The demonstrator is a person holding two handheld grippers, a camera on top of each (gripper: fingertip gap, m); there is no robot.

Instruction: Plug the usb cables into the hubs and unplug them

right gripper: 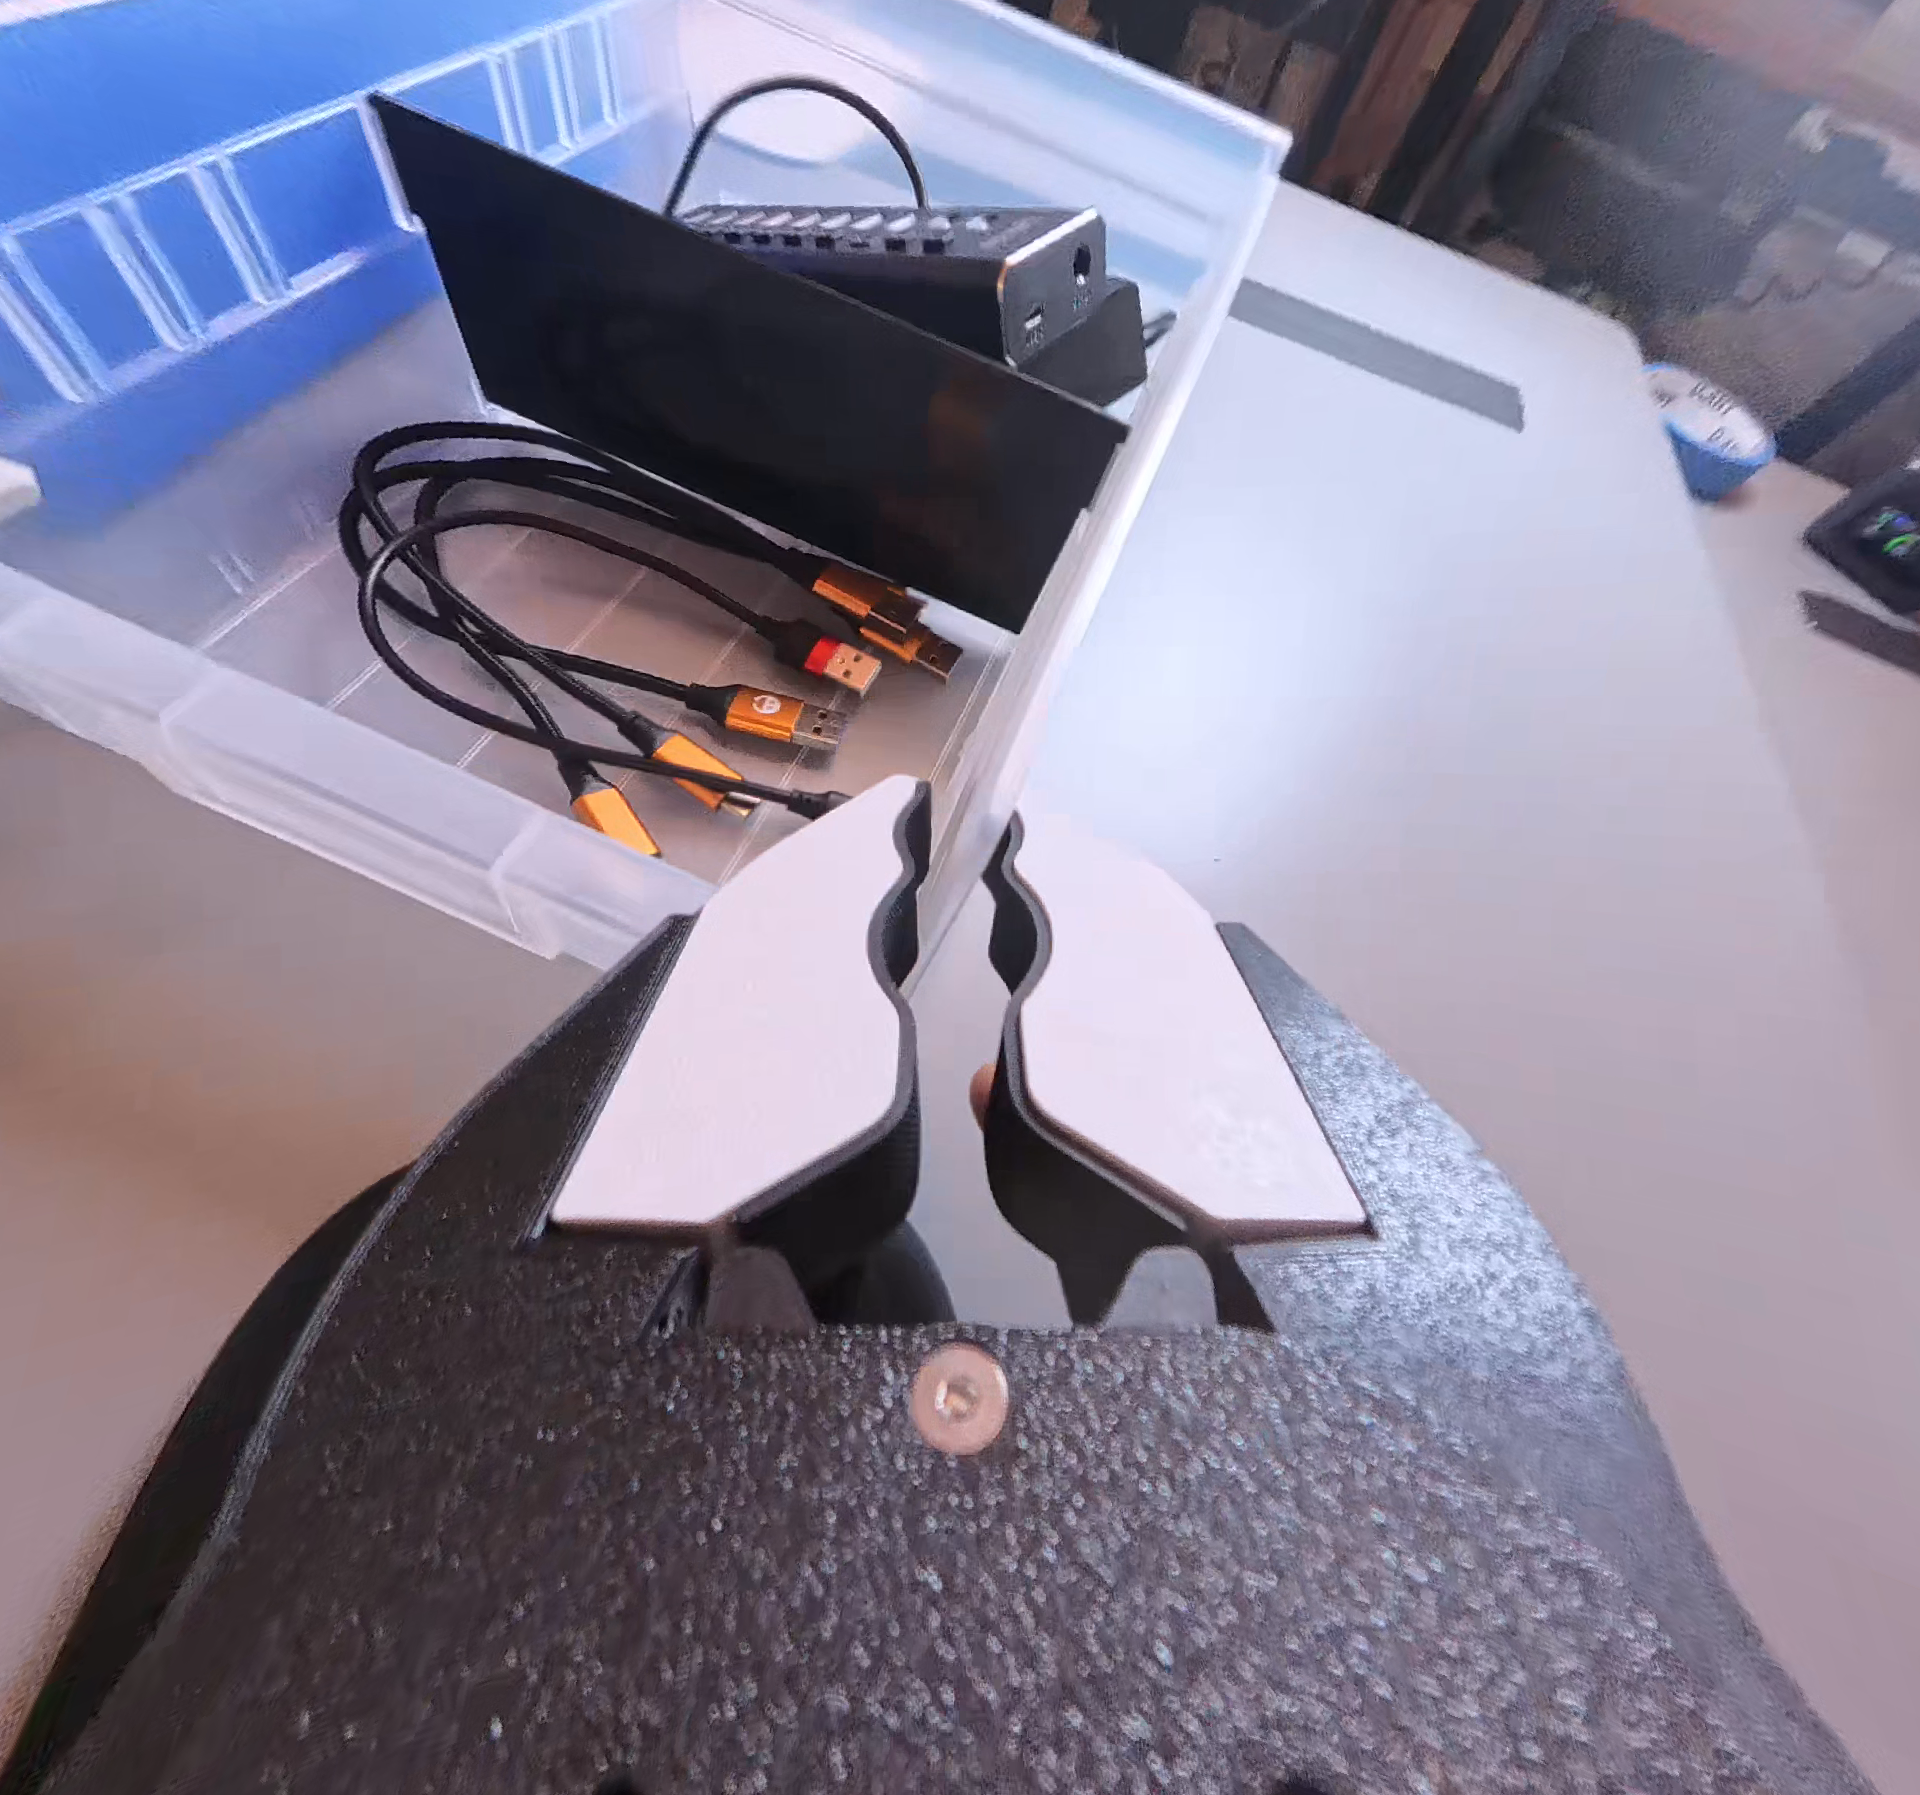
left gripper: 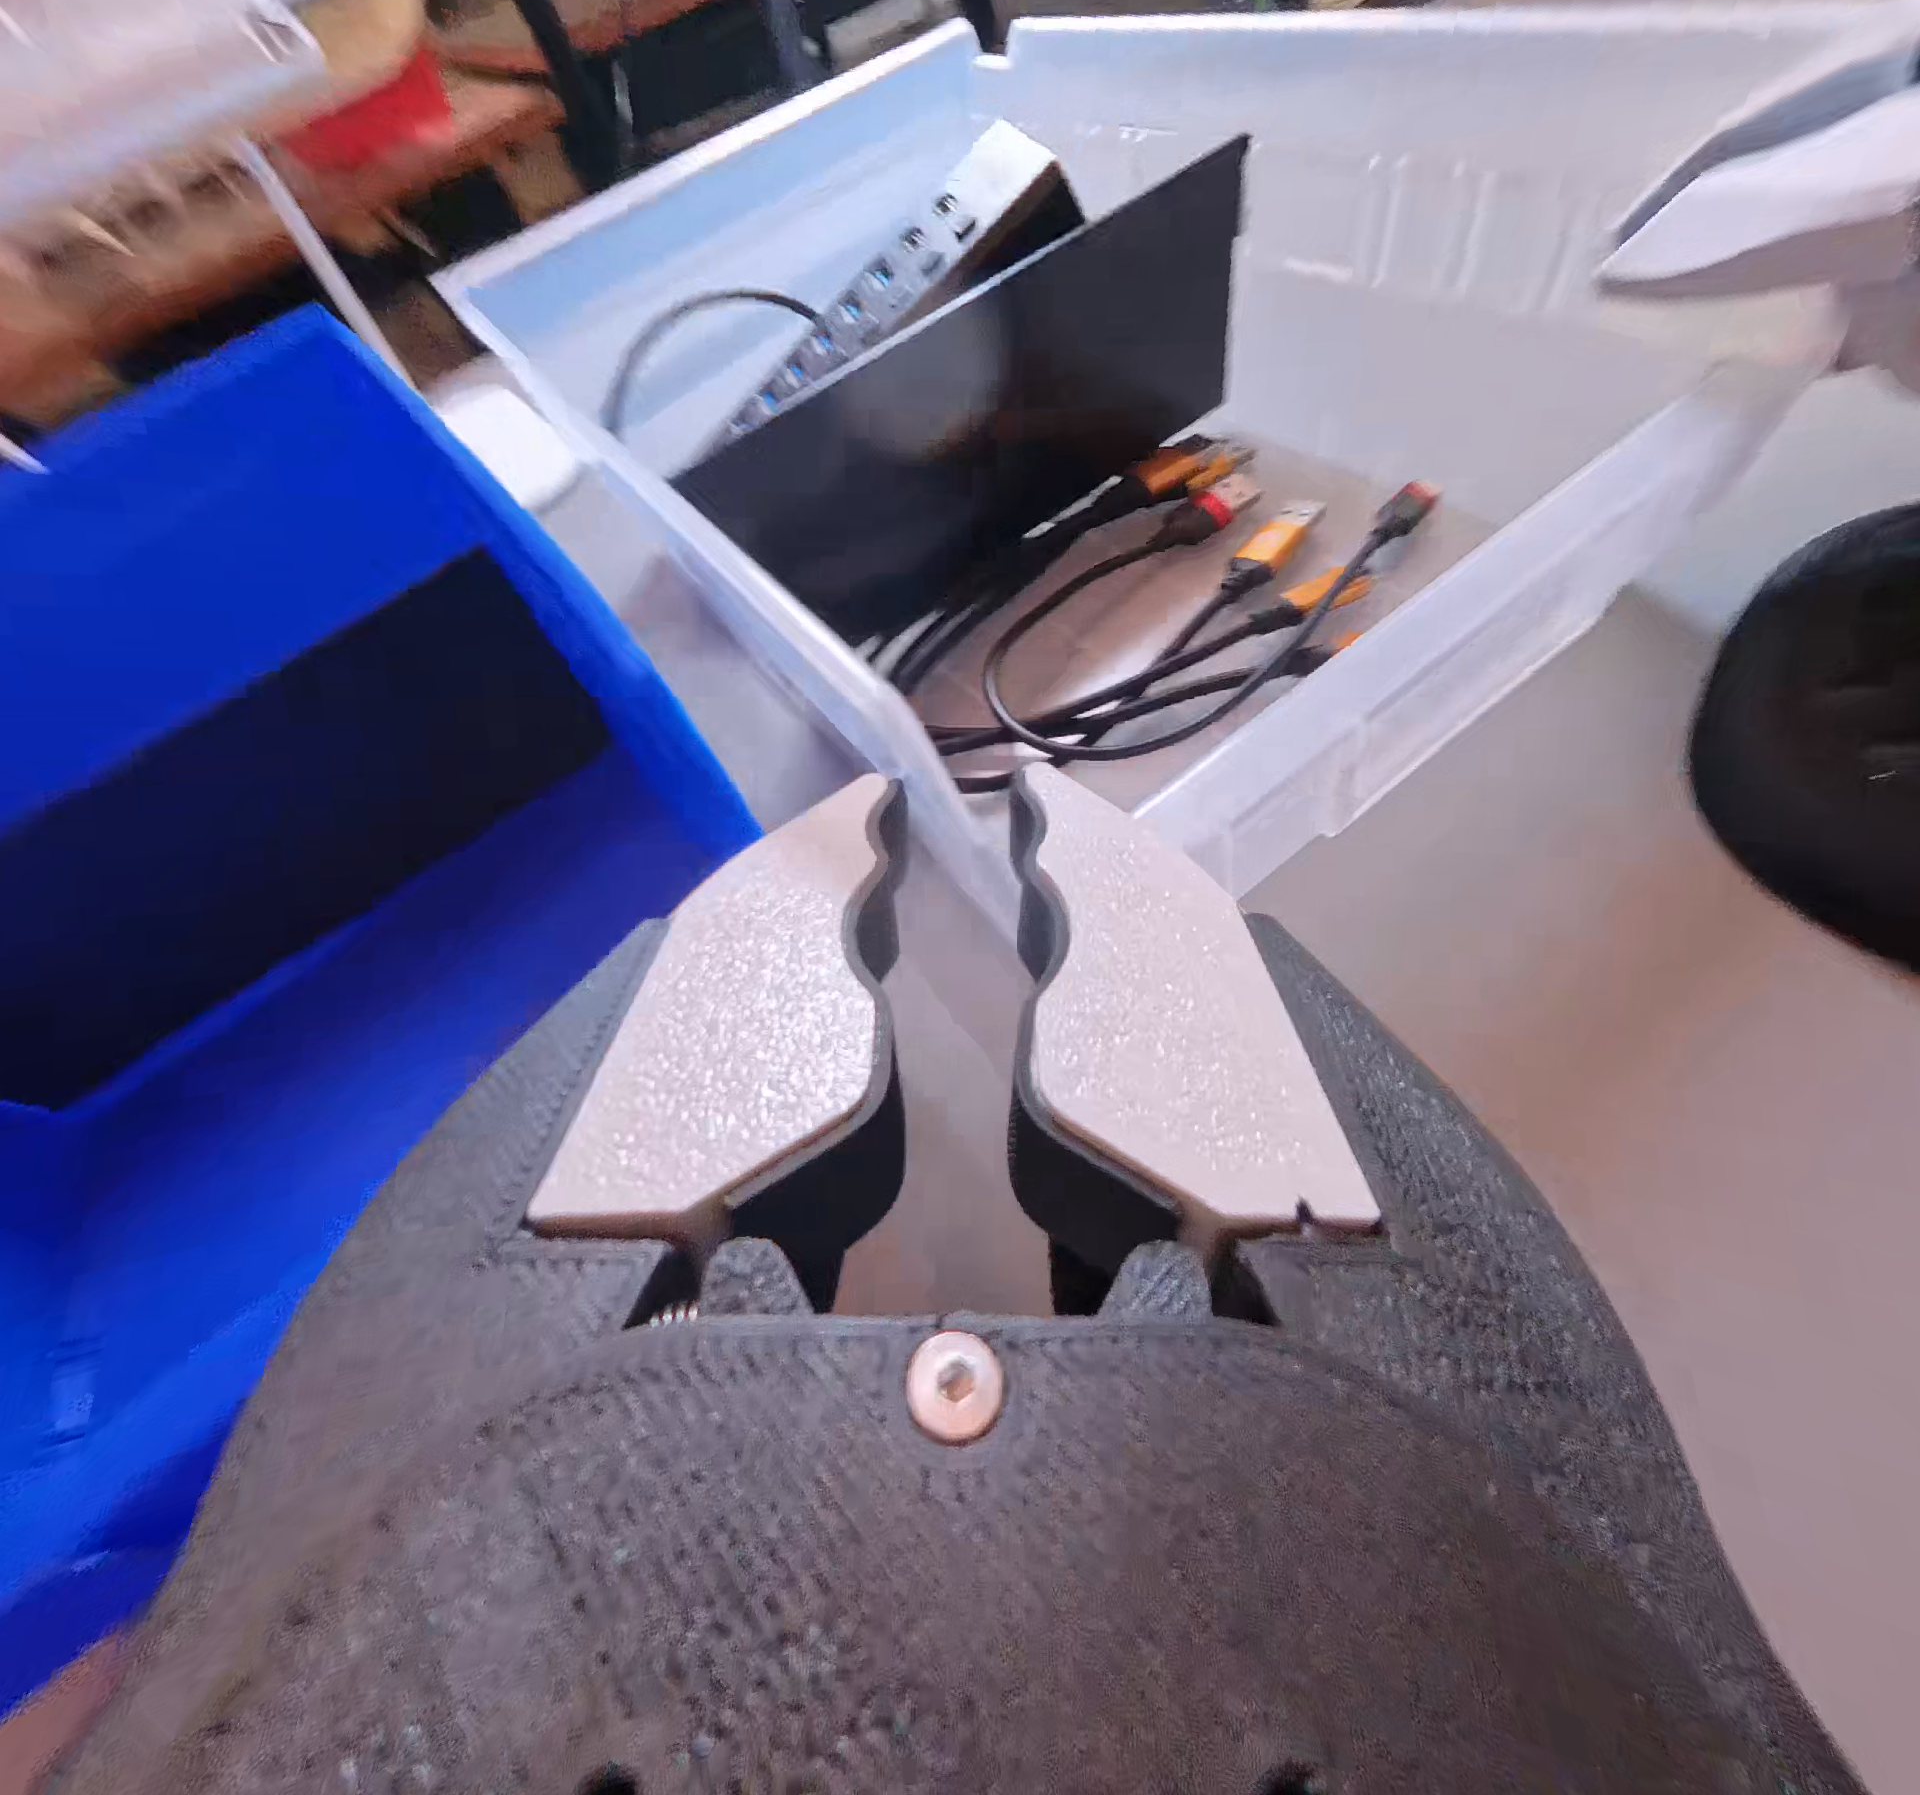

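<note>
The cables [right gripper: 582,623] are black braided cords with orange metal plugs, one with a red collar, lying loosely coiled in the near compartment of a clear plastic bin [right gripper: 343,779]. A black divider [right gripper: 748,395] stands upright across the bin. Behind it, in the far compartment, the hub [right gripper: 914,275] lies propped at a tilt, a long dark bar with a row of ports along its top, its long axis running parallel to the divider. The plugs point toward the bin's right wall.

The left gripper [left gripper: 956,789] has the bin's left wall between its slightly parted jaws; the right gripper [right gripper: 961,826] likewise straddles the right wall. Whether either is pinching the wall I cannot tell. A blue bin [left gripper: 312,706] sits just beside the clear one on the table [right gripper: 1403,706].
</note>
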